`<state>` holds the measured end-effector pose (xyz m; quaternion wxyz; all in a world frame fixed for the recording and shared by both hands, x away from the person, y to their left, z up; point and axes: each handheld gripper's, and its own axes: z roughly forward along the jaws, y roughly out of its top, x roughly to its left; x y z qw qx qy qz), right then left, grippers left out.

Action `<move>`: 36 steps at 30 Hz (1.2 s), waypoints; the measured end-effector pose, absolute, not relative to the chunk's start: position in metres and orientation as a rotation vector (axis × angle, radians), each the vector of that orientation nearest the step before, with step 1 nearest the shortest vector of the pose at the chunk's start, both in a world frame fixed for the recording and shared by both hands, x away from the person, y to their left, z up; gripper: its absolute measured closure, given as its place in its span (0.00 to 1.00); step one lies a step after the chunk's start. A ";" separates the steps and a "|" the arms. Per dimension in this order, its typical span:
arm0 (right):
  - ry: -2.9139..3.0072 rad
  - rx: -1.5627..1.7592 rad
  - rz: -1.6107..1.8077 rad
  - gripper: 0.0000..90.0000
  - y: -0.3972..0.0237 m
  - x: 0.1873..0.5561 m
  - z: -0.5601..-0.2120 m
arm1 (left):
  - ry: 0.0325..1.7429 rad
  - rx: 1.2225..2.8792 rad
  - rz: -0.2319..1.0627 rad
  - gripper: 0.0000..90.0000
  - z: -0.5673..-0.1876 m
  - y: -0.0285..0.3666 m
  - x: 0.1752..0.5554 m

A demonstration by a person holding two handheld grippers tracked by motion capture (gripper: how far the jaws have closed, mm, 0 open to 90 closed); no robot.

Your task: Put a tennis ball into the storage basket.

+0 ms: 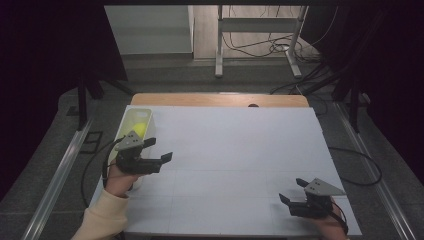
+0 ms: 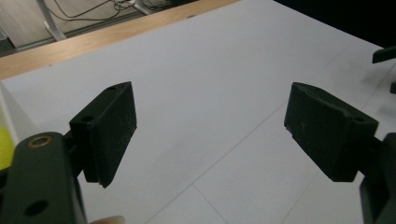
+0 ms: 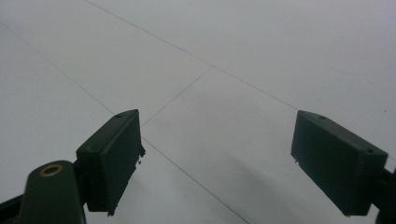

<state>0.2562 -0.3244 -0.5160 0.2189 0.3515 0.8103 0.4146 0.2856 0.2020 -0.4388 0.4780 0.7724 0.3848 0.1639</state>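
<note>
1. Left gripper (image 1: 159,149) hangs beside the clear bin (image 1: 131,117) at the table's left edge, jaws apart, nothing between them
2. The yellow ball (image 1: 138,131) sits inside that bin, just behind the gripper; it looks like the thing to fetch
3. Right gripper (image 1: 292,190) waits low over the white sheet (image 1: 235,145) near the right corner, jaws spread and empty, likely parked clear of the other hand
</note>
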 end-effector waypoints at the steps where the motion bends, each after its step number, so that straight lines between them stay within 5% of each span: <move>1: 2.243 0.973 1.147 0.19 -0.324 0.256 -0.516 | 0.933 1.890 0.397 0.20 -0.440 0.200 0.285; 36: 2.245 0.979 1.143 0.19 -0.324 0.257 -0.516 | 0.876 2.011 0.388 0.20 -0.497 0.177 0.231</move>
